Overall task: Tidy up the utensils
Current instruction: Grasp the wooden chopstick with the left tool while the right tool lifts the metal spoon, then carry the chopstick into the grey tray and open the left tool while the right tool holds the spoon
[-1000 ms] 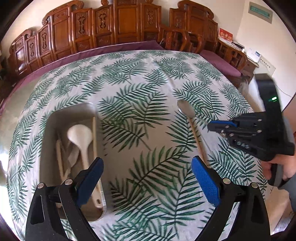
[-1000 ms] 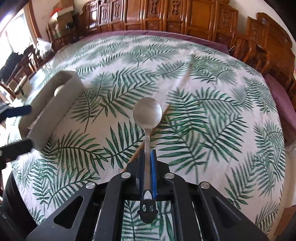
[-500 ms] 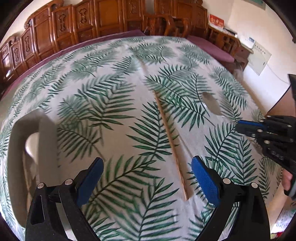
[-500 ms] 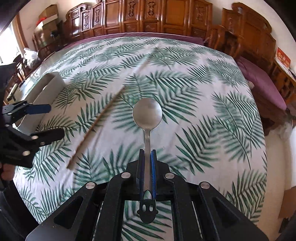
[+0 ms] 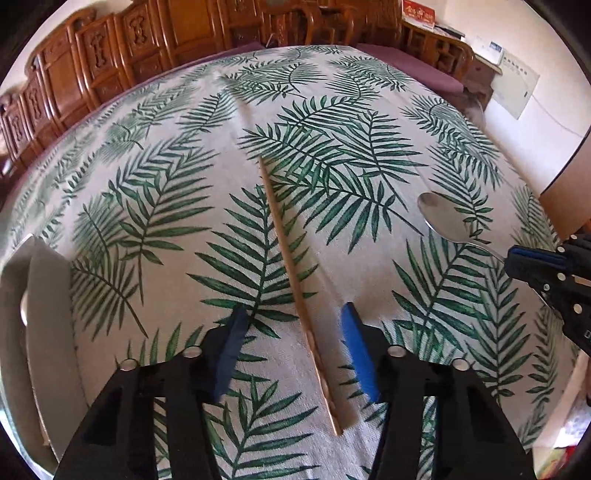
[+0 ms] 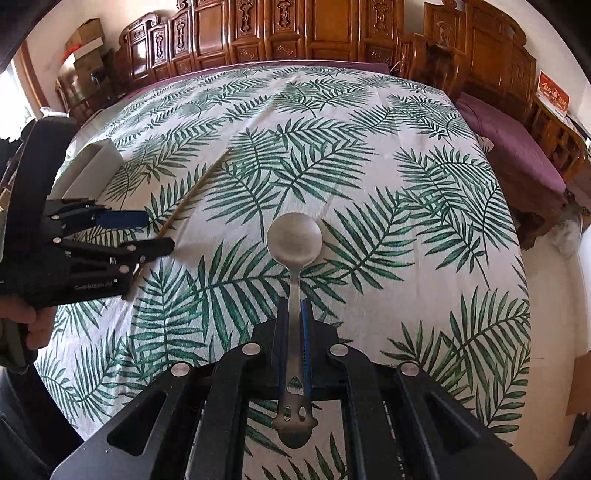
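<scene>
A wooden chopstick (image 5: 295, 280) lies on the leaf-print tablecloth, running away from me. My left gripper (image 5: 293, 319) is open, its blue pads on either side of the chopstick's near part, not touching it. It also shows in the right wrist view (image 6: 155, 232) at the left, over the chopstick (image 6: 192, 192). My right gripper (image 6: 293, 314) is shut on the handle of a metal spoon (image 6: 294, 243), held above the cloth. The spoon (image 5: 443, 218) and right gripper (image 5: 517, 258) show at the right of the left wrist view.
A grey utensil tray (image 5: 40, 332) sits at the left table edge, also seen in the right wrist view (image 6: 92, 166). Carved wooden chairs (image 6: 295, 33) ring the far side. A purple cushioned bench (image 6: 517, 155) stands to the right.
My left gripper has swung right from the tray to the chopstick, dropped lower and narrowed around it. My right gripper has carried the spoon up and to the right.
</scene>
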The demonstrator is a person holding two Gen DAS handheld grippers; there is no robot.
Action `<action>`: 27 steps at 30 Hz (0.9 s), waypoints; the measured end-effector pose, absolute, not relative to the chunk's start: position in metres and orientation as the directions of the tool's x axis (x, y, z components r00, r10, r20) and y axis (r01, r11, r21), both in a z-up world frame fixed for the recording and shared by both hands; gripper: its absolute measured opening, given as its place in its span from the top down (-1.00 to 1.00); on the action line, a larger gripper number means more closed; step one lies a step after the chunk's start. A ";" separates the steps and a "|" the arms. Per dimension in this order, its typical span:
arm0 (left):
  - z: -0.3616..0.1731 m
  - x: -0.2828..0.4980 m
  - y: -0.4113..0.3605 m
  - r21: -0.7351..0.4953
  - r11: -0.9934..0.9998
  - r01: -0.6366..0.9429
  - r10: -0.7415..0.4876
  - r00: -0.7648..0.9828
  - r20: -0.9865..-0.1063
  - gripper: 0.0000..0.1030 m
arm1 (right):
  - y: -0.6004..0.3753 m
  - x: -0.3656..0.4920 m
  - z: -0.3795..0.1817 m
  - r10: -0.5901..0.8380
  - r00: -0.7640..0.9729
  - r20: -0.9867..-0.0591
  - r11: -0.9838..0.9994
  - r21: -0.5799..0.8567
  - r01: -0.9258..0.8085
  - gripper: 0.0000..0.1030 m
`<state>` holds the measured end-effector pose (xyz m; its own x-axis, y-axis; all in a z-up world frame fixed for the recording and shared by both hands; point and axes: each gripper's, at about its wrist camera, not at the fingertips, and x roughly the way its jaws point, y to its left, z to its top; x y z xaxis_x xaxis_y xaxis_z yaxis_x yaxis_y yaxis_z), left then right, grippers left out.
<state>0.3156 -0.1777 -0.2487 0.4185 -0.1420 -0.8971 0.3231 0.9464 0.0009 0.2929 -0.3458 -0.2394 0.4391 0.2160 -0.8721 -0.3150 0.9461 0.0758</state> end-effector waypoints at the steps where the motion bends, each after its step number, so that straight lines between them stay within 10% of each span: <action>1: -0.248 0.316 -0.177 0.002 0.947 0.320 -0.141 0.420 -0.896 0.32 | -0.346 0.293 -0.242 0.217 0.436 -0.874 0.946 0.078 -0.314 0.84; 4: -0.246 0.318 -0.173 0.000 0.949 0.316 -0.139 0.415 -0.899 0.89 | -0.345 0.293 -0.248 0.211 0.425 -0.881 0.946 0.074 -0.316 0.84; 27: -0.189 0.281 -0.133 -0.055 0.943 0.329 -0.217 0.480 -0.850 0.92 | -0.331 0.327 -0.259 0.149 0.381 -0.913 0.953 0.030 -0.301 0.81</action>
